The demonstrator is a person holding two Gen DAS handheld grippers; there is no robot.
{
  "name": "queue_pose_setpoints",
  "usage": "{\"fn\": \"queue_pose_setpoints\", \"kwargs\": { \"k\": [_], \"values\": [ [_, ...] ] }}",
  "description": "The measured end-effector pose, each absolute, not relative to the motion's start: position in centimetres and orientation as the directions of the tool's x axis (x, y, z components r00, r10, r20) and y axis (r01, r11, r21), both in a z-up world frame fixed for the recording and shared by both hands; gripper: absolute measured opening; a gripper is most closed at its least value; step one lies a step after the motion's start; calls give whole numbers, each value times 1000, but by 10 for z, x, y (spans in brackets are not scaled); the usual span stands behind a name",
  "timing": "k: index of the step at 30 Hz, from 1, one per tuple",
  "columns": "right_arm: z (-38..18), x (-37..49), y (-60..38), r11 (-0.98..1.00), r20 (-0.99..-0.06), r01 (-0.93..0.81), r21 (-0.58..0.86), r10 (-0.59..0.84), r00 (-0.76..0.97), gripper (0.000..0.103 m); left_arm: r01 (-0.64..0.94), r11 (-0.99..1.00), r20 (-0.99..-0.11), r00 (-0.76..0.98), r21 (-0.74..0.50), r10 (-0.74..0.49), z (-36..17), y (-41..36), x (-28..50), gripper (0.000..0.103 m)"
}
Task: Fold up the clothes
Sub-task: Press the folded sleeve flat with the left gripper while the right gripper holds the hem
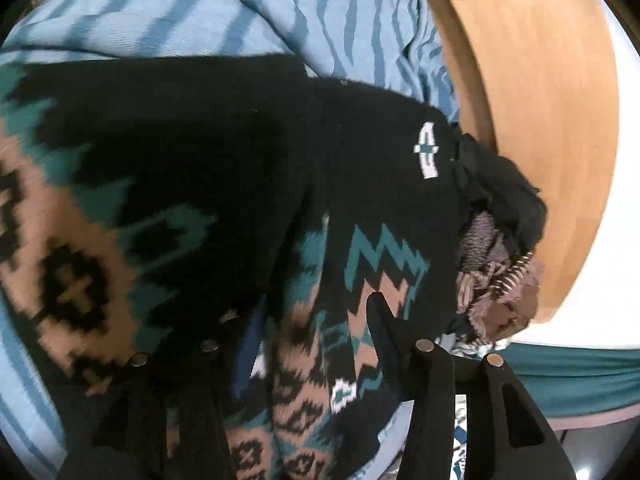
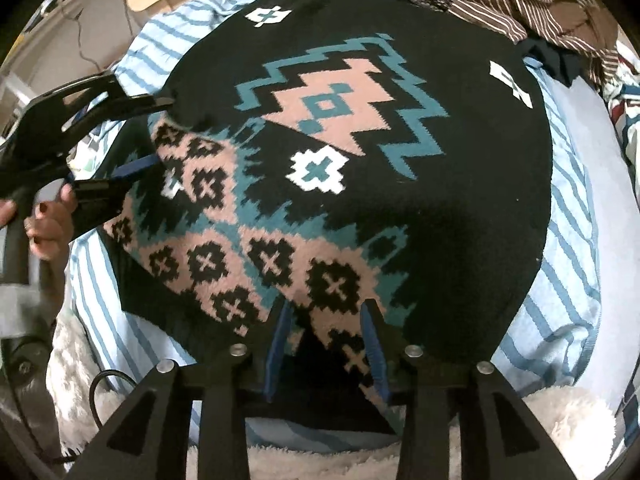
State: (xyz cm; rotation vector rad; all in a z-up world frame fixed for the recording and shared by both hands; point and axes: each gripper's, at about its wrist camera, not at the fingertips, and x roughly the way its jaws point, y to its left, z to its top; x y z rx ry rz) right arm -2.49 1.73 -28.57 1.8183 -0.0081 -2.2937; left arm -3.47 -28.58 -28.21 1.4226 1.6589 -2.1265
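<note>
Your sweater [image 2: 360, 152], black with teal, pink and white patterning, lies spread over the blue-striped sheet [image 2: 560, 320] on the bed, one part folded across its front. Your right gripper [image 2: 328, 340] points steeply down at the near hem; its jaws stand partly apart with the patterned knit between the blue pads [image 2: 374, 356], though you cannot tell whether they press it. Your left gripper [image 2: 156, 136] sits at the sweater's left edge, held by your hand [image 2: 48, 224]; its jaws are partly apart too, the upper tip touching the black knit. A pile of striped and dark clothes [image 2: 500, 0] lies beyond the sweater, beside a wooden headboard [image 1: 540, 120].
</note>
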Motion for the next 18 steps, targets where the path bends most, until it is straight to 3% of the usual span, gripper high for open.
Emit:
{"fn": "queue_pose_setpoints", "kwargs": {
  "k": [1, 3, 7, 11, 15, 18],
  "values": [
    [-286, -27, 19, -978, -962, 153, 139, -170, -213, 46, 573, -412, -705, -557, -709, 438, -283, -284, -41, 22],
    [-286, -27, 23, -982, -963, 128, 143, -167, -211, 48, 559, -449, -717, -560, -697, 415, -277, -280, -49, 9],
    [-288, -27, 36, -989, -967, 62, 137, -147, -208, 71, 352, -608, -650, -658, -712, 380, -234, -259, -46, 6],
    [-291, -26, 39, -993, -974, 57, 102, -111, -195, 74, 202, -698, -566, -751, -688, 340, -196, -245, -16, 6],
    [-287, -22, 37, -987, -971, 65, 146, -155, -179, 76, 269, -669, -572, -770, -693, 283, -201, -262, 11, 6],
    [-286, -21, 33, -984, -970, 75, 165, -175, -166, 77, 408, -620, -663, -705, -670, 252, -237, -281, 16, 6]
  ]
}}
